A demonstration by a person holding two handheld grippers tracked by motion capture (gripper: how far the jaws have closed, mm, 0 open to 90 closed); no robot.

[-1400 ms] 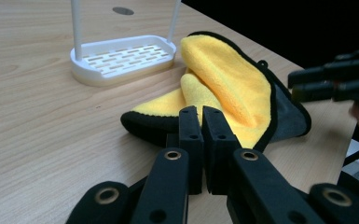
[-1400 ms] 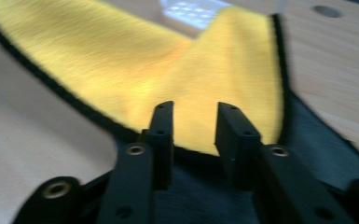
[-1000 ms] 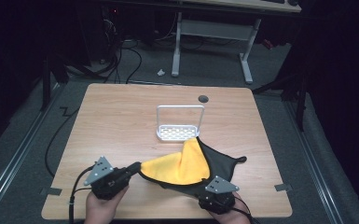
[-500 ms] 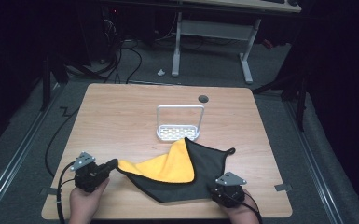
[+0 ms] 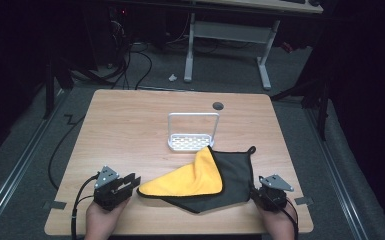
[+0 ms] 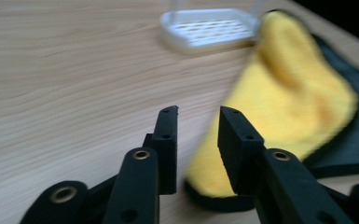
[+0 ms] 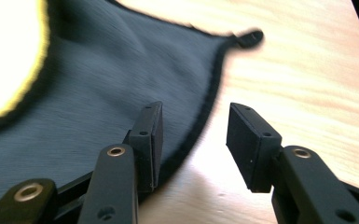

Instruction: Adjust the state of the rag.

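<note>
Yellow-and-black cloth lies flat on bench, yellow side folded over black, between both grippers. Left gripper: jaws spread, just been opening, nothing pinched; cloth's yellow corner just ahead of jaw tips, low in gap. Right gripper: jaws spread, just been closing, not pressing; black cloth edge runs between them, under left jaw. White rack beyond cloth, well ahead of jaws.

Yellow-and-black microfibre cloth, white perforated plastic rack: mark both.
yellow-and-black microfibre cloth (image 5: 190, 181), high view, on the folded-over yellow side.
white perforated plastic rack (image 5: 190, 142), high view, on its perforated base.
</note>
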